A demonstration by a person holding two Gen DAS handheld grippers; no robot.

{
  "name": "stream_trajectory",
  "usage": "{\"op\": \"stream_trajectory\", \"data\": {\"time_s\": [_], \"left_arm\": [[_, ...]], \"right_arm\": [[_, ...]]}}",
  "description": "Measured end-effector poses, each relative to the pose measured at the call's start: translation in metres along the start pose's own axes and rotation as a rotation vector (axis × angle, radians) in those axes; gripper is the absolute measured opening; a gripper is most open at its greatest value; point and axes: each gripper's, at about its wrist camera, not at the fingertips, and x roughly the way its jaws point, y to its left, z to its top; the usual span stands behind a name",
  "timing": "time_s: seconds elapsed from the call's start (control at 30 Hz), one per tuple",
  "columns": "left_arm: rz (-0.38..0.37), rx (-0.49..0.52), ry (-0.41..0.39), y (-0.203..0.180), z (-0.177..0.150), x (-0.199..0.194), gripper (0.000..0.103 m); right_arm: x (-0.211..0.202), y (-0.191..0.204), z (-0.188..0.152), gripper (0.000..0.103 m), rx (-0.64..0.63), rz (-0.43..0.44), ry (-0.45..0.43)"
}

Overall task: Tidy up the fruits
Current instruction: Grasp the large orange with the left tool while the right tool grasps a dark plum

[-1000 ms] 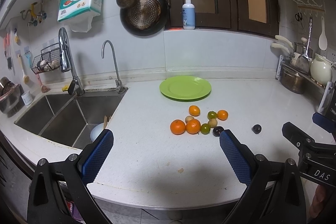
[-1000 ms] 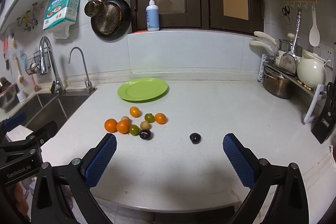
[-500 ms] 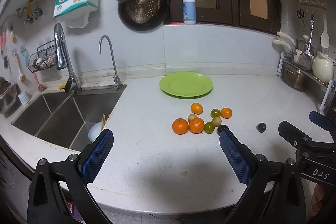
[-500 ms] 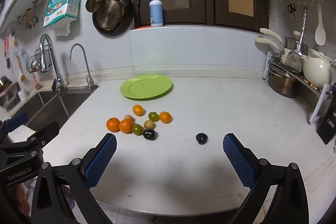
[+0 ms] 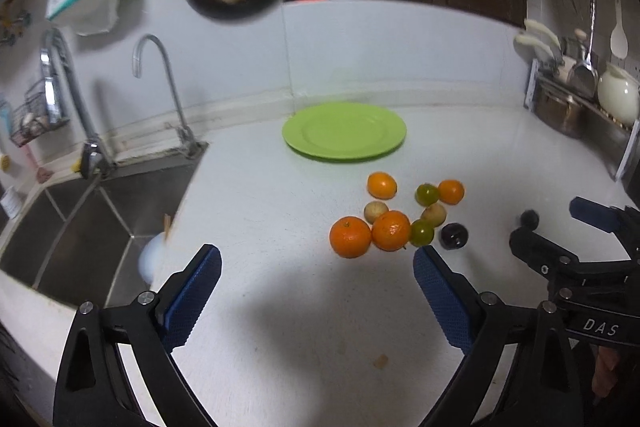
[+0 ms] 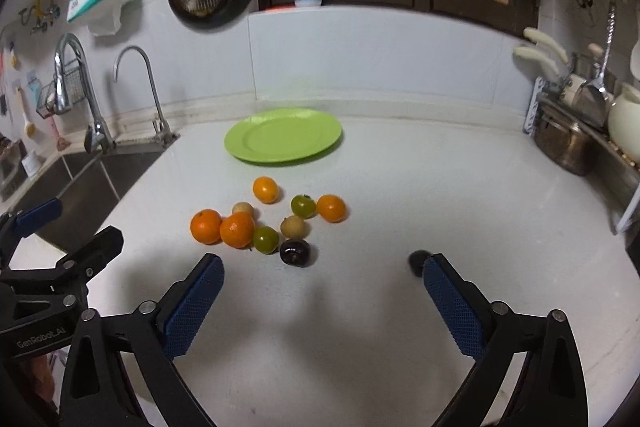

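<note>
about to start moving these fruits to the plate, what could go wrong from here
The round orange tangerines and small green fruits lie touching in a cluster, so gripping one may send its neighbours rolling. The lone small dark fruit sits apart and is half hidden behind a finger of the right hand-held gripper, so it is easily knocked.

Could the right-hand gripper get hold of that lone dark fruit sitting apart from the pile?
Probably yes. The right gripper is open and empty, the lone dark fruit lies just beyond its right fingertip on bare counter, with nothing between.
</note>
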Motion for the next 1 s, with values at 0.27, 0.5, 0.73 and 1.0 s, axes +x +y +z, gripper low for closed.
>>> {"op": "stream_trajectory", "data": {"time_s": [0.27,0.5,0.73,1.0], "left_arm": [[-0.067,0.053,0.104,0.001,0.003,0.051,0.081],[-0.119,0.069,0.170,0.001,0.003,0.082,0.073],[-0.157,0.095,0.191,-0.003,0.006,0.099,0.064],[-0.190,0.111,0.189,-0.006,0.011,0.110,0.058]], "right_arm": [[0.052,0.004,0.002,0.083,0.021,0.017,0.125],[0.083,0.005,0.002,0.070,0.040,0.044,0.204],[0.096,0.004,0.002,0.059,0.051,0.067,0.237],[0.106,0.003,0.005,0.045,0.065,0.103,0.261]]}}
